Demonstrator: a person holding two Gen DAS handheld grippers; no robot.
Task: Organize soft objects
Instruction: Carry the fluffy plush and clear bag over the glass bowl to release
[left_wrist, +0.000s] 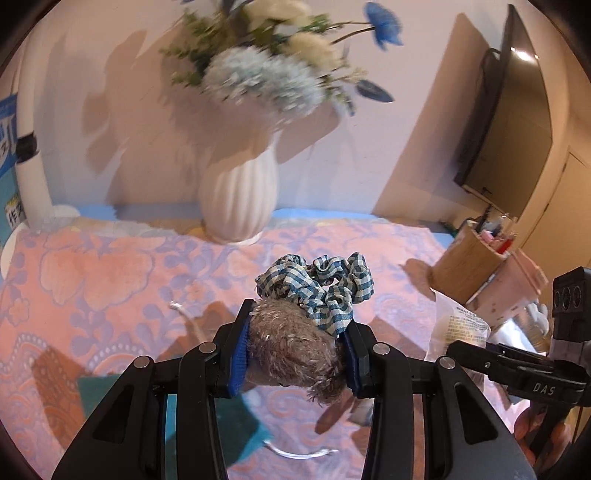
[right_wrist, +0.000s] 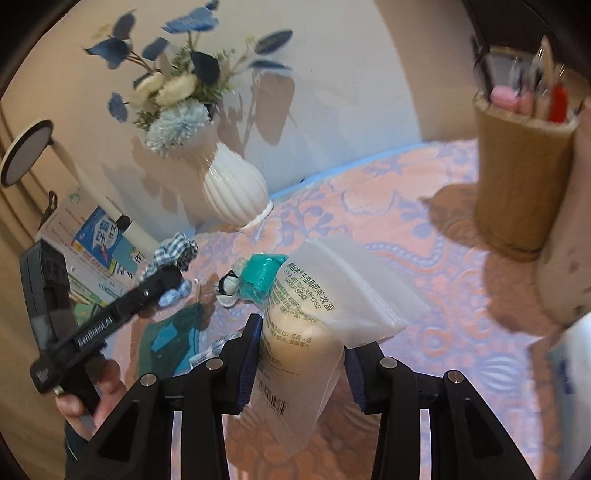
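My left gripper (left_wrist: 300, 325) is shut on a fuzzy brown scrunchie (left_wrist: 291, 354), held above the pink and lilac floral cloth (left_wrist: 110, 280). A blue-and-white checked scrunchie (left_wrist: 325, 284) bunches over the far side of the fuzzy one, and its lower fold is caught by the right pad. My right gripper (right_wrist: 302, 338) is shut on a clear bag with a beige makeup sponge (right_wrist: 299, 343) in it, lifted off the cloth. In the right wrist view, the left gripper (right_wrist: 164, 275) sits at left with the checked scrunchie (right_wrist: 177, 251). The left wrist view catches the right gripper (left_wrist: 458, 347) and its bag (left_wrist: 458, 321).
A white ribbed vase (left_wrist: 240, 199) of flowers stands at the back by the wall. At the right stands a wooden pen holder (right_wrist: 521, 184). On the cloth lie a teal packet (right_wrist: 260, 277), a black-and-white hair tie (right_wrist: 228, 290), a blue bow (right_wrist: 173, 295) and a dark teal cloth (right_wrist: 173, 336). Books (right_wrist: 99, 236) are stacked at left.
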